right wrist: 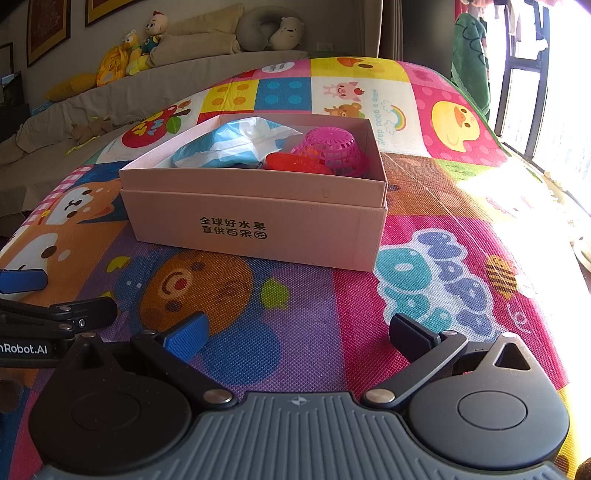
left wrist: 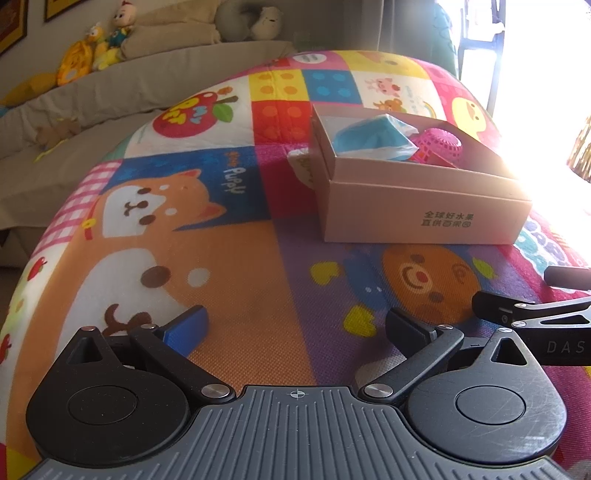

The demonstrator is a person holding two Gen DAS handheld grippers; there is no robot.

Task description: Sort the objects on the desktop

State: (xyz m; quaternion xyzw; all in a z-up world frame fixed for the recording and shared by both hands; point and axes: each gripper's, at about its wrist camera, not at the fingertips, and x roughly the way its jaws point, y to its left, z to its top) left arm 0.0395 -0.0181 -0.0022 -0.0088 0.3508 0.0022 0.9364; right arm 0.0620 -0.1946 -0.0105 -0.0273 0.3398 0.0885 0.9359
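While both grippers hover low over the bright cartoon-printed play mat point(right wrist: 303, 332), the pale pink rectangular cardboard box point(right wrist: 258, 225) sits on that mat ahead of them, nearer the middle in the right wrist view and off to the right in the left wrist view point(left wrist: 417, 210). Its lid is off and the box seems to stand nested in a slightly wider tray of the same card, with black printed characters on the near wall. Inside lie a crumpled blue-and-white plastic packet point(right wrist: 229, 144) on the left, a pink plastic mesh basket point(right wrist: 332, 147) turned mouth-down on the right, and a red-orange translucent plastic piece point(right wrist: 291, 162) touching the basket's near side. In the left wrist view the packet point(left wrist: 373, 136) and basket point(left wrist: 439, 142) show over the box rim, and a small white wrapper point(left wrist: 301, 157) lies on the mat just beside the box's far-left corner.

The left gripper point(left wrist: 295, 325) has its fingers spread wide with nothing between them, and the right gripper point(right wrist: 299, 332) is likewise spread and holds nothing. Each one's fingers show at the edge of the other's view, so the two tools are side by side, close together. Bare mat lies between the fingertips and the box.

Beyond the mat a beige fabric sofa point(right wrist: 184, 74) runs along the wall, carrying yellow plush toys point(right wrist: 122, 62) and a grey neck pillow point(right wrist: 262, 29). Strong sunlight from the window point(right wrist: 535, 92) on the right washes out that side of the mat.
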